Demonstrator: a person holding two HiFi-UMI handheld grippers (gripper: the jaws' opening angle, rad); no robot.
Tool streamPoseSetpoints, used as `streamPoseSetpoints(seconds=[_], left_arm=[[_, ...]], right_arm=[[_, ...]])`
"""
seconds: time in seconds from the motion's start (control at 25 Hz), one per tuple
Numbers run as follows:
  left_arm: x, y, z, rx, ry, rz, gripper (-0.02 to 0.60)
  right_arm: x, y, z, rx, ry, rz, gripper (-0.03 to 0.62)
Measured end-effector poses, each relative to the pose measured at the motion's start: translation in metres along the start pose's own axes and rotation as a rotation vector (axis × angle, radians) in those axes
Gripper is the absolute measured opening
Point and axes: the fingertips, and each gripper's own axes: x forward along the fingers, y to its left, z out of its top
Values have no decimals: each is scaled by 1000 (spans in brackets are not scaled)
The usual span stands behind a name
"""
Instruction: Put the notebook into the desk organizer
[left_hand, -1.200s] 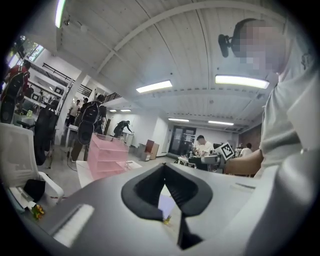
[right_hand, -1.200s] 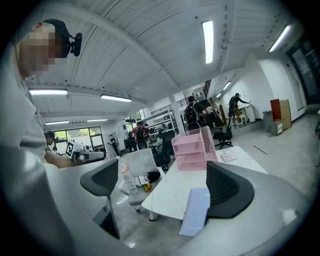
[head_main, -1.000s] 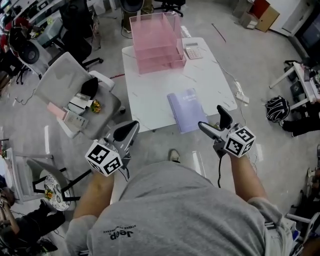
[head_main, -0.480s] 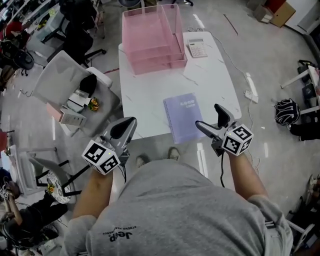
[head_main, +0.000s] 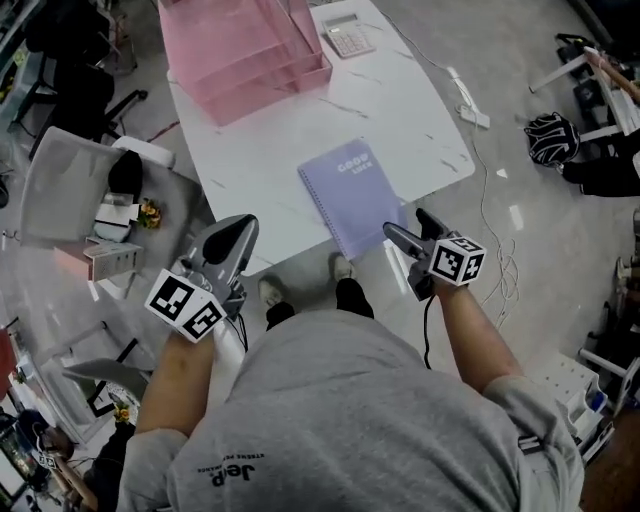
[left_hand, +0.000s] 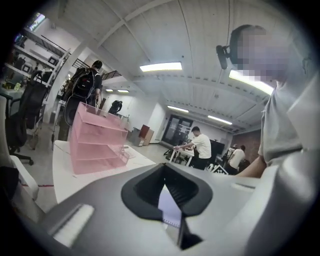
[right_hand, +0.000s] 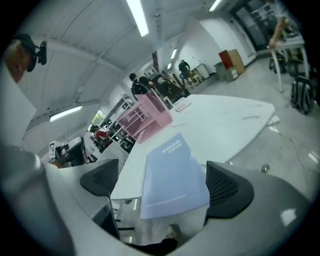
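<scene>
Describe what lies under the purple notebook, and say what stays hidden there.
The notebook rests flat on the white table, its near end jutting past the table's edge over the floor. The tabletop beneath its cover is hidden, so anything under it cannot be seen.

A white table stands on a glossy grey floor, a grey office chair beside its left edge; long strip lights glow along the white ceiling
</scene>
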Motion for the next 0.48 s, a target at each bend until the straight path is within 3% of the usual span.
streamPoseSetpoints(seconds=[0.2, 0.48], left_arm=[[9, 1, -15, -10, 44, -41, 58], [12, -1, -31, -21, 100, -42, 58]], right_arm=[[4, -38, -49, 218, 0, -68, 523], [44, -48, -96, 525, -4, 38, 522]])
